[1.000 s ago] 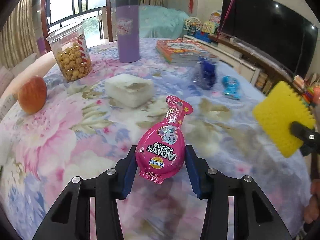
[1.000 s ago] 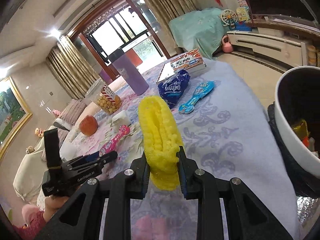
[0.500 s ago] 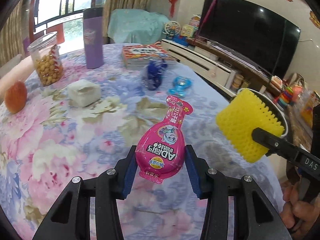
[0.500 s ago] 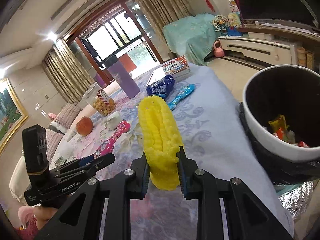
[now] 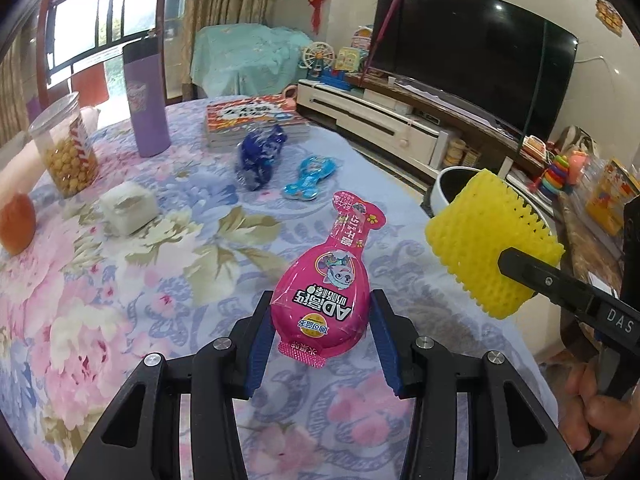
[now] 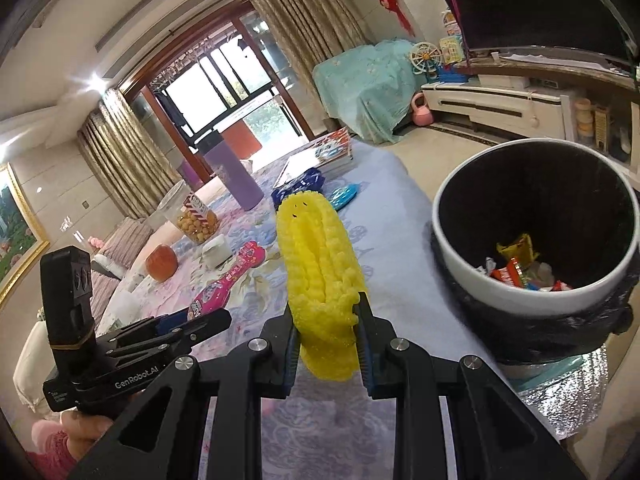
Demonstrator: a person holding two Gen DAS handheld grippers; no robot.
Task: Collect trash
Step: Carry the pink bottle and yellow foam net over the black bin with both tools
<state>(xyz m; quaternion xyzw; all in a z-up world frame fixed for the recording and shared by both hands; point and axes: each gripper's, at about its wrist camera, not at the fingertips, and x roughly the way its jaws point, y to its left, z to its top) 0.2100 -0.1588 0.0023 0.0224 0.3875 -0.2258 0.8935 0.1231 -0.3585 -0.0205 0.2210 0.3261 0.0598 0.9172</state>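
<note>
My left gripper is shut on a pink bottle-shaped snack wrapper and holds it above the floral tablecloth; it also shows in the right wrist view. My right gripper is shut on a yellow foam fruit net, seen from the left wrist view at the right. A white trash bin with a black liner stands off the table's right edge, with several wrappers inside. A blue snack bag and a light blue wrapper lie further back on the table.
On the table stand a purple tumbler, a popcorn jar, an orange fruit, a white lump and a stack of books. A TV and its cabinet lie beyond the bin.
Both grippers have swung right toward the bin with their loads. The bin has come nearer and fuller into the right wrist view, and its rim now shows behind the foam net.
</note>
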